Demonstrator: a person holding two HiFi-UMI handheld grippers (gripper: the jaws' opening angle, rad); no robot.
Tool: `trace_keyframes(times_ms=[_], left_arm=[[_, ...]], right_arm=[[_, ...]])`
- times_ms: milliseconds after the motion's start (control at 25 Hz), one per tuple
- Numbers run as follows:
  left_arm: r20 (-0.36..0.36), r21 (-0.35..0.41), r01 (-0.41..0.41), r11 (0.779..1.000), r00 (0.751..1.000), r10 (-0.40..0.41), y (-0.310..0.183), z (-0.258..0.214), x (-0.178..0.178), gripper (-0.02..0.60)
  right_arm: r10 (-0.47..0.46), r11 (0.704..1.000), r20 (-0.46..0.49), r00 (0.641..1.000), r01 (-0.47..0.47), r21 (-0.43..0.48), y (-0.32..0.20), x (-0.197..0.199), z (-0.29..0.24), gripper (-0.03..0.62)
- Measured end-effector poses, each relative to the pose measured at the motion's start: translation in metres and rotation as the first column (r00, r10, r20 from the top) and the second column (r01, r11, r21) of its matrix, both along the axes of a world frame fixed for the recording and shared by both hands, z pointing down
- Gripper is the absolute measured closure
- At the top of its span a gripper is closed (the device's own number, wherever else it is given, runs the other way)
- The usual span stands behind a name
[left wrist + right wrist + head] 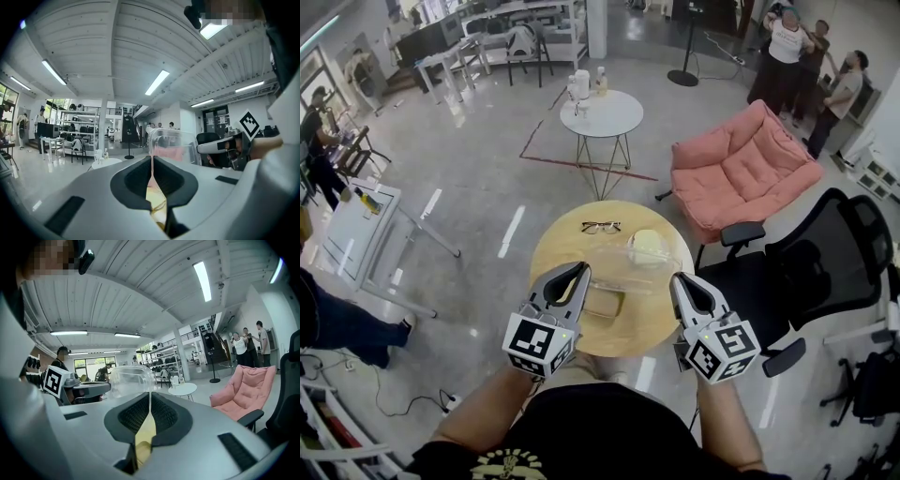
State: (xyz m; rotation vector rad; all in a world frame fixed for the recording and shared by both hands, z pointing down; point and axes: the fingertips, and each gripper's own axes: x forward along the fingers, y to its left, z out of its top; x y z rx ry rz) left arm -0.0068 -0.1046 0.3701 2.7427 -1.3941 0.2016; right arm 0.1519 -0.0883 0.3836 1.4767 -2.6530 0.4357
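Clearance is tightest on your right, where a black office chair (825, 248) stands near the round wooden table (555, 251). The floor (478, 220) on your left gives wider room. Your left gripper (578, 271) and right gripper (678, 279) hang over the table's near rim, each with its jaws pressed together on nothing. The clear plastic container (623, 269) lies on the tabletop between their tips, close to both. Glasses (601, 226) rest near the far edge.
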Motion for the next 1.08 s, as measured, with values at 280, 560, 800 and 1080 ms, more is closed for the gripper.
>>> trace_keyframes(times_ms=[280,560,800,1080], left_arm=[[-0.004,-0.014,-0.011,1.000,1.000,0.011,0.001,-0.001,-0.002,0.554],[0.006,-0.045,-0.014,0.999,1.000,0.015,-0.011,0.006,-0.010,0.554],[0.014,-0.039,-0.041,0.998,0.999,0.042,-0.026,0.000,-0.009,0.554],[0.029,-0.054,-0.056,0.997,0.998,0.058,-0.042,-0.005,-0.006,0.554]], right_arm=[[0.006,1.000,-0.014,1.000,-0.006,0.006,0.002,-0.002,-0.005,0.566],[0.019,1.000,-0.032,0.999,-0.019,-0.005,-0.008,-0.010,0.003,0.566],[0.032,0.999,-0.050,0.998,-0.033,-0.003,-0.017,-0.011,-0.003,0.566],[0.068,0.998,-0.053,0.996,-0.069,-0.014,-0.023,-0.009,-0.011,0.566]])
